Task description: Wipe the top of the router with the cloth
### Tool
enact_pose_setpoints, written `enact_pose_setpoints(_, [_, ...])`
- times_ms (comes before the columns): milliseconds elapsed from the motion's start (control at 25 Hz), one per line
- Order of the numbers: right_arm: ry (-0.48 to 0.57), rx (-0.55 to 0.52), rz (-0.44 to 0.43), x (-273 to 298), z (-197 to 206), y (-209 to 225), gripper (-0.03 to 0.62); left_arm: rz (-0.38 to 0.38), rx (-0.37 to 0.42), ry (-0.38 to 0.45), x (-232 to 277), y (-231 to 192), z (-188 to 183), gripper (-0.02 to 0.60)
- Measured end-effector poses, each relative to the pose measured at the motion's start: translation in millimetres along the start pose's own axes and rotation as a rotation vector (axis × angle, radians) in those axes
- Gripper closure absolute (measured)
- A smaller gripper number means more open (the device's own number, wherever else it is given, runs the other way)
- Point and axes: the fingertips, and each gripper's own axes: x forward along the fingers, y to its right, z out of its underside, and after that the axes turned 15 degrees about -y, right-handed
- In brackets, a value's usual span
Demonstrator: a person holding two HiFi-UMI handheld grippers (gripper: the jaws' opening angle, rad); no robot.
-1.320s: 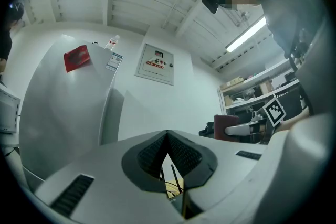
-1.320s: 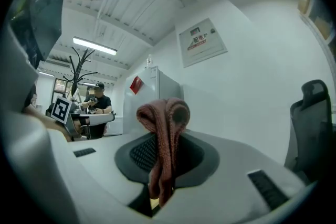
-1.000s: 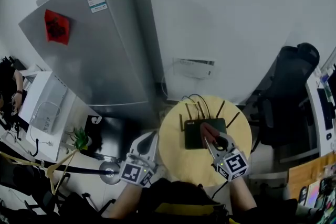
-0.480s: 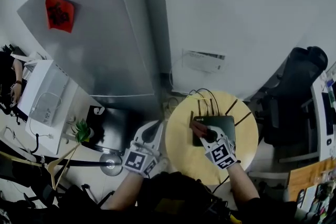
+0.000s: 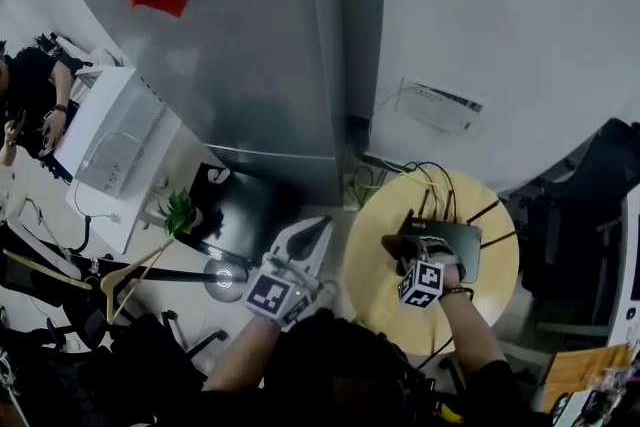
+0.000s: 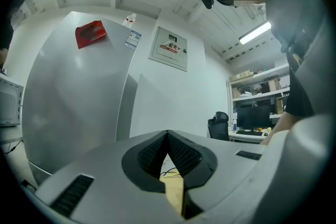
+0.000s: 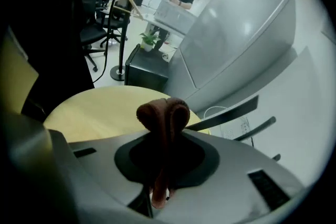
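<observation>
One black router (image 5: 458,245) sits on the round tabletop (image 5: 372,280). The right tool (image 5: 403,250) is at the router's left end, clamped on the single brown cloth (image 7: 164,113). The left tool (image 5: 315,233) hangs beside the tabletop, its jaws together with nothing between them.

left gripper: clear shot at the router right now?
Likely only partly. The left gripper hangs beside the round table, but the right gripper, holding the cloth, covers the router end nearest it.
</observation>
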Motion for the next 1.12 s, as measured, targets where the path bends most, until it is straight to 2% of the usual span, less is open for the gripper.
enact_pose_setpoints(240, [-0.126,-0.058,-0.059,27,-1,2,0.530,-0.025,-0.025,-0.038,-9,-17,14,0.580])
enact_pose_setpoints(480, [-0.168,-0.017,-0.061,36,1,3,0.530,-0.033,-0.033,-0.051,-10,-22,19,0.580])
enact_pose_setpoints(680, [-0.167,0.036,-0.035,28,0,13,0.530,-0.021,-0.041,-0.050,-8,-21,21,0.580])
enact_pose_setpoints(1120, [-0.079,0.159,0.041,-7,9,48,0.530,0.016,-0.015,0.018,-9,2,4,0.580])
